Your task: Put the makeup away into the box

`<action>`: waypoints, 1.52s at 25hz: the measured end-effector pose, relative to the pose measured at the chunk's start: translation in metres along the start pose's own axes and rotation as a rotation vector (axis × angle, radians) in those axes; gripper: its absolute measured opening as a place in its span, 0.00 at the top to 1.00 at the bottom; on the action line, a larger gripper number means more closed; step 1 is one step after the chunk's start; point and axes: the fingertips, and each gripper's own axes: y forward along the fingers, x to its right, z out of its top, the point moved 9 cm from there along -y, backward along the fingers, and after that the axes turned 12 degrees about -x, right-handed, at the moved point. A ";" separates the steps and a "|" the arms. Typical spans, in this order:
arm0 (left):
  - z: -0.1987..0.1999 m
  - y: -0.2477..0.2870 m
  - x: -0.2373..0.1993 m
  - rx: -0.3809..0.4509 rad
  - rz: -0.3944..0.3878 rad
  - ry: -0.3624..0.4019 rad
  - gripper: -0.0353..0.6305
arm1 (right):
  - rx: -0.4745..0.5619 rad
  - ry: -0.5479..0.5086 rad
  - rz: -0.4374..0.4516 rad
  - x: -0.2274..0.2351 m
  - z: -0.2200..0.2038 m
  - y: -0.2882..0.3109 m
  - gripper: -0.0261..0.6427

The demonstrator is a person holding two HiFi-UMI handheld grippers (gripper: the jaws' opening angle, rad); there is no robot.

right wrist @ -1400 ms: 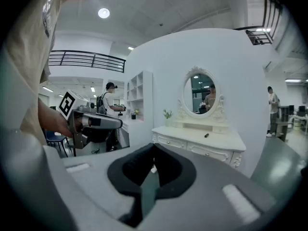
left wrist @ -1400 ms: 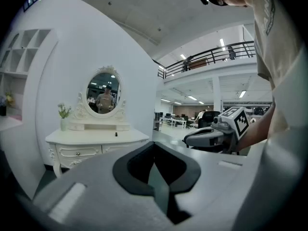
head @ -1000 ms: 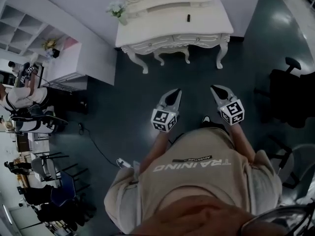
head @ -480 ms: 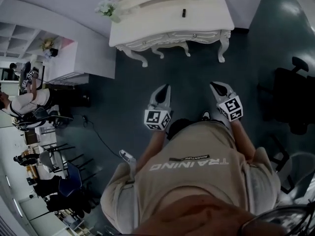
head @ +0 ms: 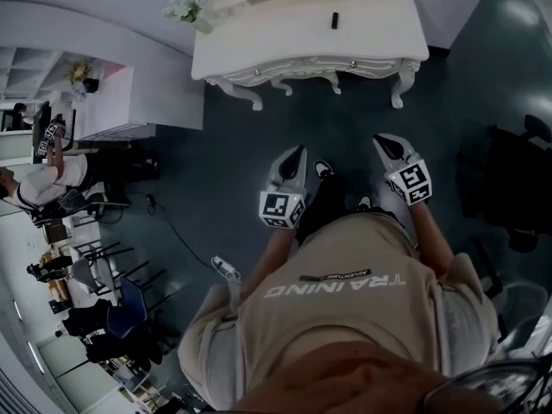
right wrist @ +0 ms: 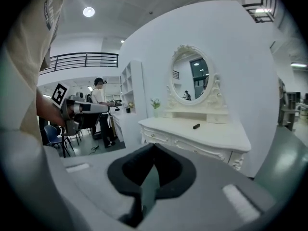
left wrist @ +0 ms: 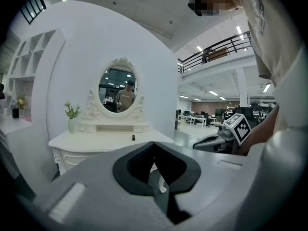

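A small black makeup stick (head: 335, 21) lies on the white dressing table (head: 285, 46) ahead of me; it also shows in the left gripper view (left wrist: 133, 137) and the right gripper view (right wrist: 196, 126). My left gripper (head: 296, 152) and right gripper (head: 383, 141) are held out over the dark floor, well short of the table. Each is shut, tips meeting, with nothing between them (left wrist: 154, 144) (right wrist: 154, 146). No box shows in any view.
A flower vase (head: 185, 11) stands at the table's left end, below an oval mirror (left wrist: 118, 90). A white shelf unit (head: 112, 102) stands to the left, a black chair (head: 517, 179) to the right. A cable (head: 172, 231) runs across the floor; people stand far left.
Both grippers have moved forward over the floor toward the dressing table, which now looks nearer. A foot has stepped out between them. Both stay shut.
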 end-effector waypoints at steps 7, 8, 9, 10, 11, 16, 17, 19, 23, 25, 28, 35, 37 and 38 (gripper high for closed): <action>0.034 0.061 -0.071 0.013 -0.103 0.034 0.94 | 0.019 0.081 -0.108 0.029 0.047 0.044 0.96; 0.043 0.068 -0.082 0.019 -0.119 0.045 0.94 | 0.021 0.089 -0.122 0.032 0.057 0.051 0.96; 0.051 0.076 -0.094 0.025 -0.134 0.059 0.94 | 0.023 0.090 -0.134 0.034 0.067 0.059 0.96; 0.058 0.084 -0.105 0.032 -0.149 0.074 0.94 | 0.024 0.085 -0.146 0.037 0.077 0.068 0.96; 0.064 0.093 -0.116 0.036 -0.164 0.087 0.94 | 0.025 0.080 -0.159 0.040 0.087 0.078 0.96; 0.075 0.141 -0.166 0.007 -0.245 0.108 0.94 | 0.056 0.141 -0.225 0.056 0.122 0.118 0.96; 0.078 0.151 -0.172 0.003 -0.261 0.110 0.94 | 0.057 0.149 -0.236 0.058 0.126 0.122 0.96; 0.083 0.169 -0.182 0.002 -0.285 0.113 0.94 | 0.039 0.162 -0.251 0.064 0.127 0.127 0.96; 0.090 0.206 -0.192 -0.009 -0.297 0.102 0.94 | 0.005 0.191 -0.266 0.087 0.120 0.131 0.96; 0.094 0.222 -0.193 -0.020 -0.292 0.096 0.94 | 0.009 0.213 -0.276 0.104 0.117 0.132 0.96; 0.105 0.254 -0.190 -0.023 -0.279 0.108 0.94 | 0.026 0.222 -0.277 0.139 0.117 0.140 0.96; 0.173 0.324 -0.170 0.012 -0.181 0.149 0.94 | 0.065 0.192 -0.246 0.250 0.133 0.158 0.96; 0.188 0.349 -0.164 0.017 -0.160 0.152 0.94 | 0.072 0.193 -0.251 0.288 0.138 0.165 0.96; 0.192 0.362 -0.166 0.015 -0.148 0.151 0.94 | 0.078 0.199 -0.256 0.305 0.141 0.172 0.96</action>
